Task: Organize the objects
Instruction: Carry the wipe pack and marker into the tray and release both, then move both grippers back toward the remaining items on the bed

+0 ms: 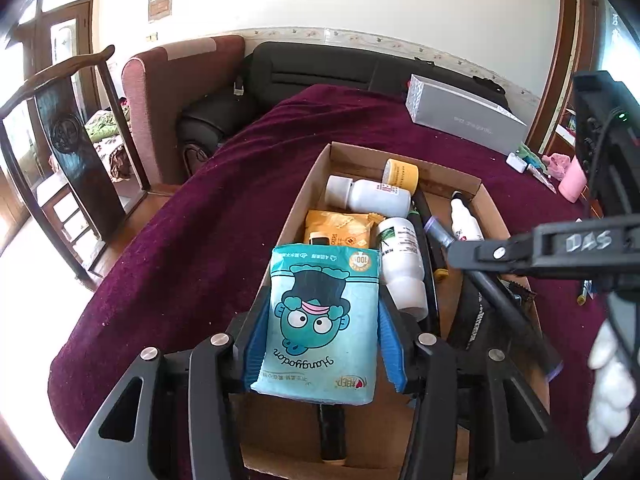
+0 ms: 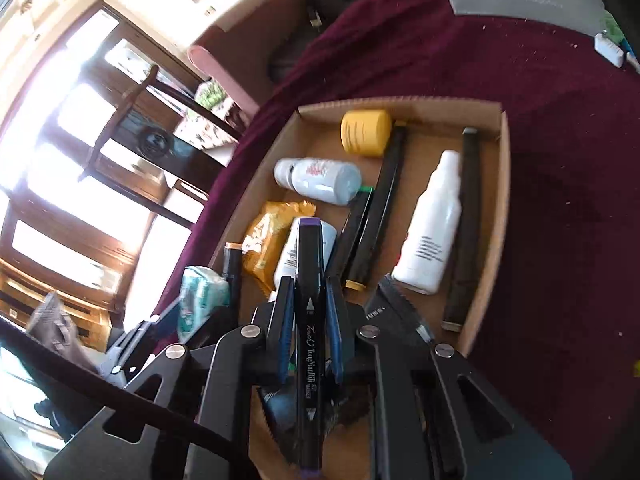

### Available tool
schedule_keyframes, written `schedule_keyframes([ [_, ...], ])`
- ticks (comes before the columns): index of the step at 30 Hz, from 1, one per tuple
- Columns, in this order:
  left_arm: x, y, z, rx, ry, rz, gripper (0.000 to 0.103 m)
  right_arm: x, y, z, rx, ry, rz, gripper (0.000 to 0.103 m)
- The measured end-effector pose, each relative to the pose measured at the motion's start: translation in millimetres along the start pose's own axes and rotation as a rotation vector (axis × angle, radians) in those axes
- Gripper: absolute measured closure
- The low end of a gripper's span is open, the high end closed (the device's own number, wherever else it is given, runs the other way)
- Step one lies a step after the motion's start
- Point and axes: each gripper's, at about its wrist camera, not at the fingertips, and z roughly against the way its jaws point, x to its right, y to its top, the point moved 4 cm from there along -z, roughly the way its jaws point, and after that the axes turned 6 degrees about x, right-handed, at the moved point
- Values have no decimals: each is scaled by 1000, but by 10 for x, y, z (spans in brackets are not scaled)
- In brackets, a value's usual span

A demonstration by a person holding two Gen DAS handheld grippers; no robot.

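Left claw (image 1: pixel 320 336) squeezes a blue tissue pack (image 1: pixel 322 320) between its two blue pads. A green cartoon face is drawn on the pack, and it hangs over the near end of the cardboard box (image 1: pixel 308 184). Right claw (image 2: pixel 308 332) is pinched tight on a black marker (image 2: pixel 306 300) with a purple tip. That marker points out over the same box.

Just past the tissue pack lies an orange packet (image 1: pixel 340 230), and a white bottle (image 1: pixel 400 264) lies right beside it. Next come two long black markers (image 2: pixel 376 208), lying side by side down the middle of the box. A white spray bottle (image 2: pixel 432 224) lies on the right side, next to another dark marker (image 2: pixel 466 232) that runs along the box wall. Farther back, a second white bottle (image 1: pixel 368 196) lies on its side. A yellow jar (image 1: pixel 400 172) sits near the far wall.

All of this rests on a dark red cloth (image 1: pixel 224 208). A grey box (image 1: pixel 464 118) sits far back on the cloth.
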Motion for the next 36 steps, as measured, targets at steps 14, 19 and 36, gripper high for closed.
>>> schedule_keyframes([
  [14,98,119,115,31,60,-58,53,58,29,112,61,-80,-17,65],
  [19,195,163,222,48,78,-94,53,5,31,234,106,-72,-2,60],
  [36,1713,398,329,-34,-290,-219,47,1526,-268,1966,415,-273,-204,47],
])
